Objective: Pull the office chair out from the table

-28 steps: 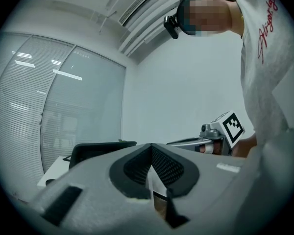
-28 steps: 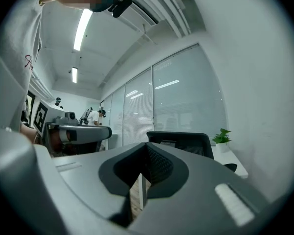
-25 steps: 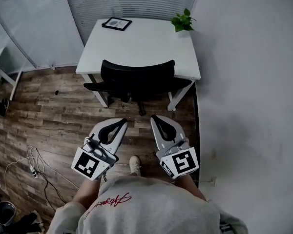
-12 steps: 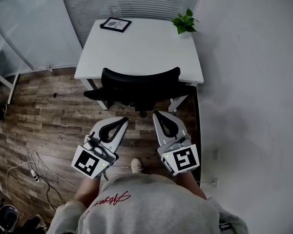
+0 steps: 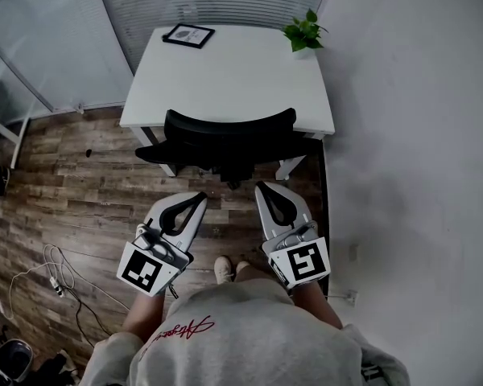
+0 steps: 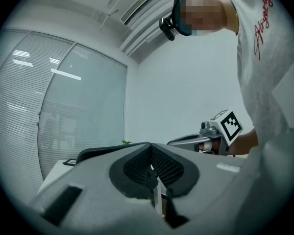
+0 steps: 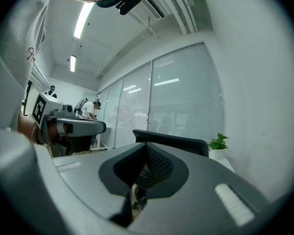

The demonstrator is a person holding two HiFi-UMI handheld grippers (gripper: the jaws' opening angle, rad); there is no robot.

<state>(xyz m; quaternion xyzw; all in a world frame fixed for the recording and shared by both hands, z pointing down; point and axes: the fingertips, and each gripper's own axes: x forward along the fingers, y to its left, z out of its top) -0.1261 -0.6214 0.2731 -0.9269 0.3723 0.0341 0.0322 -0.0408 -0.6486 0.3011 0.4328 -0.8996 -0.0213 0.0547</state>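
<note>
A black office chair (image 5: 225, 139) is tucked under the near edge of a white table (image 5: 225, 79); its curved backrest faces me. Both grippers hover side by side over the wooden floor, a short gap in front of the backrest, touching nothing. My left gripper (image 5: 201, 197) is shut and empty, aimed level at the chair's left half. My right gripper (image 5: 260, 186) is shut and empty too, aimed at the right half. The backrest top (image 7: 171, 141) rises above the right jaws in the right gripper view, and the chair back (image 6: 103, 152) peeks over the left jaws in the left gripper view.
A framed picture (image 5: 188, 35) and a potted plant (image 5: 304, 32) stand on the table's far corners. A white wall (image 5: 410, 135) runs close along the right. Glass partitions with blinds close the back. Cables (image 5: 56, 272) lie on the floor at left. My shoe (image 5: 223, 268) shows below.
The chair and table have come slightly nearer in the head view as I stepped forward. Both grippers kept their side-by-side pose and stayed shut.
</note>
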